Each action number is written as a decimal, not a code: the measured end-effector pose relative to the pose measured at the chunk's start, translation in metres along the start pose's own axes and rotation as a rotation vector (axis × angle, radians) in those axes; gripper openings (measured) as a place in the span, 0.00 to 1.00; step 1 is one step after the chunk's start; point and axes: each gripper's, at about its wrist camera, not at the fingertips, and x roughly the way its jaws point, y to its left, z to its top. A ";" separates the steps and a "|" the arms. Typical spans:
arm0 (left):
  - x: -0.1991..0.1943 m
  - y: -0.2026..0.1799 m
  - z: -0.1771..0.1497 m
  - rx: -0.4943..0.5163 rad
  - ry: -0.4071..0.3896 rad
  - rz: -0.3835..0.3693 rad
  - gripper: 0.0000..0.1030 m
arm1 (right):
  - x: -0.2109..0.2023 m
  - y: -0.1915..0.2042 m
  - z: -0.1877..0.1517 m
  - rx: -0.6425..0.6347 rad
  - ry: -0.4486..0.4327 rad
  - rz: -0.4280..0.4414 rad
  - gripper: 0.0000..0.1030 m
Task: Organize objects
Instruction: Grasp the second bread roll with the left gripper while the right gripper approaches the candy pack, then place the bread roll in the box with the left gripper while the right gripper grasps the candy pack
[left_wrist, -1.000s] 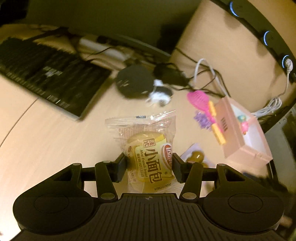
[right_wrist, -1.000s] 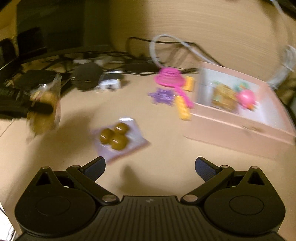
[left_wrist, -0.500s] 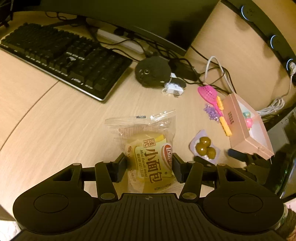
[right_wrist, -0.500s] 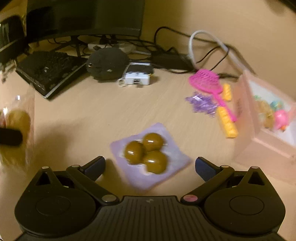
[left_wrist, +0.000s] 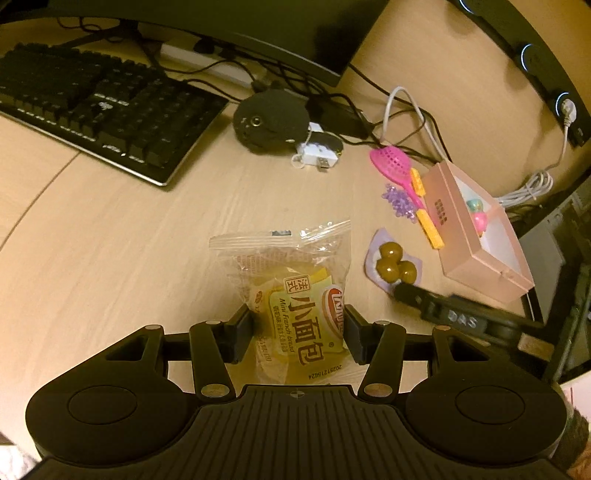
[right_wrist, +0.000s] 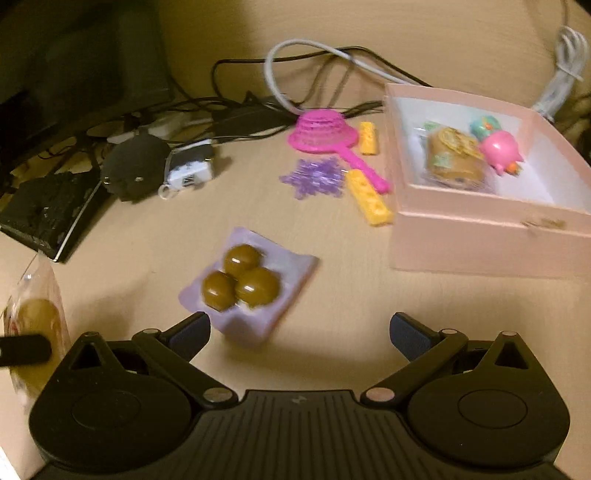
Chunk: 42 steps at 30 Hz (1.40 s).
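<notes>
bread bag in the clamp

left gripper (left_wrist: 298, 334) pinches one clear bread bag (left_wrist: 295, 295), yellow label, frame centre. right gripper (right_wrist: 300, 330), fingers spread wide, hangs over one lilac packet (right_wrist: 251, 284) holding three brown balls. one pink box (right_wrist: 480, 236) upper right.

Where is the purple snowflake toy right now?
In the right wrist view the purple snowflake toy lies on the desk left of the pink box, just below the pink strainer and beside a yellow block.

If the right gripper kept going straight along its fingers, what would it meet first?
Most likely the lilac packet with three brown balls, lying just ahead of the open right gripper, slightly left of centre. Depth is hard to judge.
</notes>
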 end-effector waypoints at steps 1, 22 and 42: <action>-0.002 0.002 -0.001 -0.001 0.001 0.006 0.54 | 0.003 0.007 0.001 -0.019 -0.006 -0.001 1.00; -0.001 0.000 -0.013 0.085 0.079 -0.041 0.54 | -0.033 0.037 -0.019 -0.213 -0.071 -0.062 0.70; 0.039 -0.147 -0.042 0.437 0.238 -0.295 0.54 | -0.177 -0.081 -0.076 -0.034 -0.155 -0.279 0.70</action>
